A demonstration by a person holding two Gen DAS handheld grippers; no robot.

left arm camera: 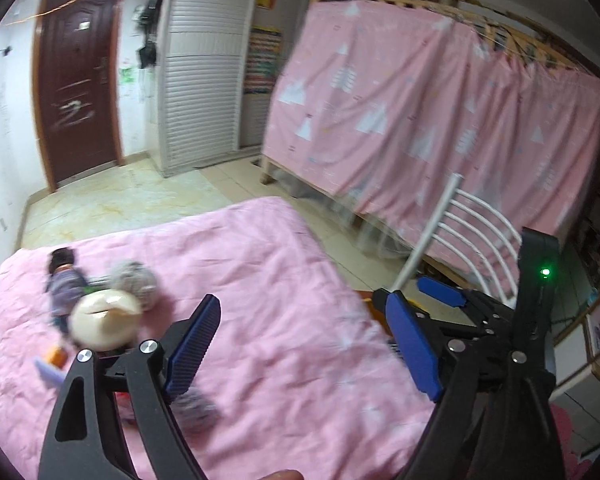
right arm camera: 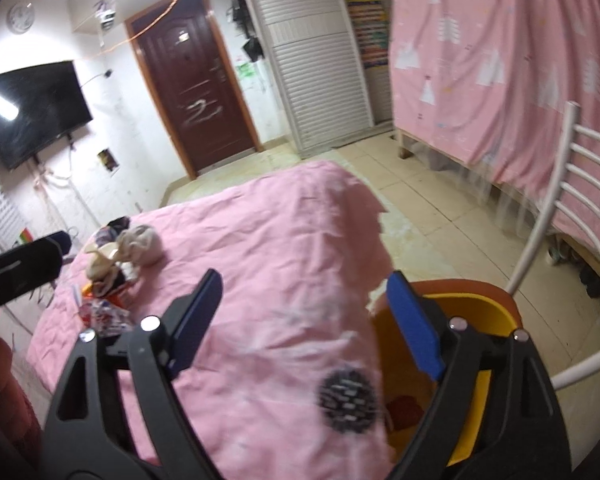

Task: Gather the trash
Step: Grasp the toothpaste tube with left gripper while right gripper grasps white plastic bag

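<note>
A pile of trash lies on the pink bed cover (left arm camera: pixel 268 280). In the left wrist view a cream crumpled ball (left arm camera: pixel 104 322), a grey fuzzy ball (left arm camera: pixel 134 280), a small doll (left arm camera: pixel 64 284) and an orange scrap (left arm camera: pixel 56 356) sit left of my open, empty left gripper (left arm camera: pixel 304 340). A grey patterned wad (left arm camera: pixel 198 408) lies under its left finger. In the right wrist view the pile (right arm camera: pixel 120 264) lies far left. A black patterned wad (right arm camera: pixel 348 400) lies between the fingers of my open right gripper (right arm camera: pixel 304 324), at the bed's edge. A yellow and orange bin (right arm camera: pixel 472 312) stands beside the bed under the right finger.
A white metal chair (right arm camera: pixel 572 216) stands right of the bin. A pink curtain (left arm camera: pixel 420 112) covers a wooden bunk frame. A dark door (right arm camera: pixel 196 88), a white louvred wardrobe (right arm camera: pixel 312 64), a wall television (right arm camera: pixel 32 108) and tiled floor (right arm camera: pixel 440 208) lie beyond.
</note>
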